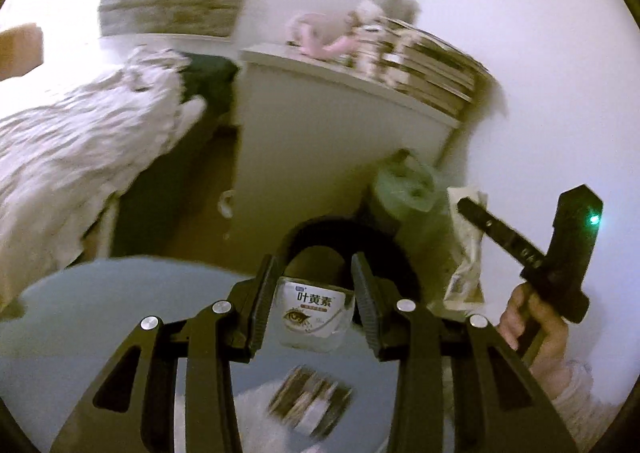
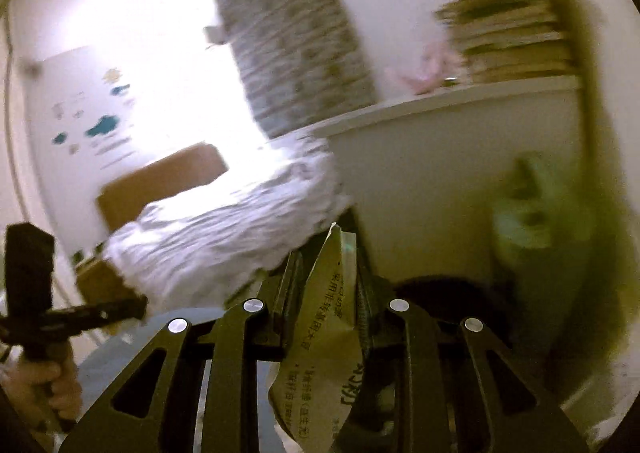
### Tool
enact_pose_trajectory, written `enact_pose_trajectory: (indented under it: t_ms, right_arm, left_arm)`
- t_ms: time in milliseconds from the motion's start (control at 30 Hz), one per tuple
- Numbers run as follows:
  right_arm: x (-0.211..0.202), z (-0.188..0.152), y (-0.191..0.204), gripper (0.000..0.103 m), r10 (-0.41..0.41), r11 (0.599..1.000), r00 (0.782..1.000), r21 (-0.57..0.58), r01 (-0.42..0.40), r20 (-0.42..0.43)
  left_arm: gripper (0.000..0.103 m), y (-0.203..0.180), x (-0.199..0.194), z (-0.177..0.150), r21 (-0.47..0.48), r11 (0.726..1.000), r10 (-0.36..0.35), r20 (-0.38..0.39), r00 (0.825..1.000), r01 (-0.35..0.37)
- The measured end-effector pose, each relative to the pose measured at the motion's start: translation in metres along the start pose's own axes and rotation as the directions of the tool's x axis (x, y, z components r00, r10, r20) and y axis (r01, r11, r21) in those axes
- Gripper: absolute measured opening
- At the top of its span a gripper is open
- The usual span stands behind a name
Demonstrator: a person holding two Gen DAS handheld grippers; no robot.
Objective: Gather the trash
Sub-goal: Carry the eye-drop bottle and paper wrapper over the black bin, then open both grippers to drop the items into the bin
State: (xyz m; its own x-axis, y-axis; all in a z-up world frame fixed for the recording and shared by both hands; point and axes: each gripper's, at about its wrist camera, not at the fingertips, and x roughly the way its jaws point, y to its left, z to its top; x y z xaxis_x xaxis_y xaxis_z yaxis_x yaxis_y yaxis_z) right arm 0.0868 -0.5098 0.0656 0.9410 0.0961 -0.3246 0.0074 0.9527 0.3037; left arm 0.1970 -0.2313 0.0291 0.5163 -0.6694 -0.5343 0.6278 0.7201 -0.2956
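Note:
My left gripper (image 1: 316, 279) is shut on a small clear cup (image 1: 312, 313) with a white printed lid showing an eye. It is held above a round glass table (image 1: 80, 313). My right gripper (image 2: 328, 273) is shut on a crumpled tan paper wrapper (image 2: 324, 333) with printed text. In the left wrist view that wrapper (image 1: 466, 249) hangs to the right, beside the right gripper's black finger (image 1: 496, 231). A bin lined with a green bag (image 1: 404, 189) stands on the floor ahead, against a white cabinet. The bin (image 2: 524, 221) is blurred in the right wrist view.
A white cabinet (image 1: 320, 141) carries stacked books (image 1: 432, 69) and a pink toy. A bed with a rumpled white blanket (image 1: 80, 141) fills the left. A dark curved seat back (image 1: 340, 231) sits just past the table. A printed packet (image 1: 312, 405) lies below the left gripper.

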Motion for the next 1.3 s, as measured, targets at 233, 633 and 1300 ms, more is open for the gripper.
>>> enact_pose_trajectory:
  t_ms: [233,633,1300]
  right_arm:
    - [0.033,-0.001,-0.076,0.025,-0.069,0.995,0.997,0.065,0.071,-0.042]
    - [0.086,-0.014,-0.121,0.025,-0.069,0.994,0.987,0.068,0.08,-0.148]
    - [0.079,-0.029,-0.104,0.079,-0.049,0.995,0.985,0.076,0.062,-0.165]
  left_arm:
    - [0.039,-0.047,0.087,0.021,0.043,0.997,-0.062,-0.066,0.996,0.065]
    - [0.029,-0.058,0.164,0.016,0.042,0.998,-0.045,-0.175,0.984,0.054]
    - [0.081,-0.029,0.035,-0.017,-0.009,0.999,0.035,-0.124,0.992,-0.036]
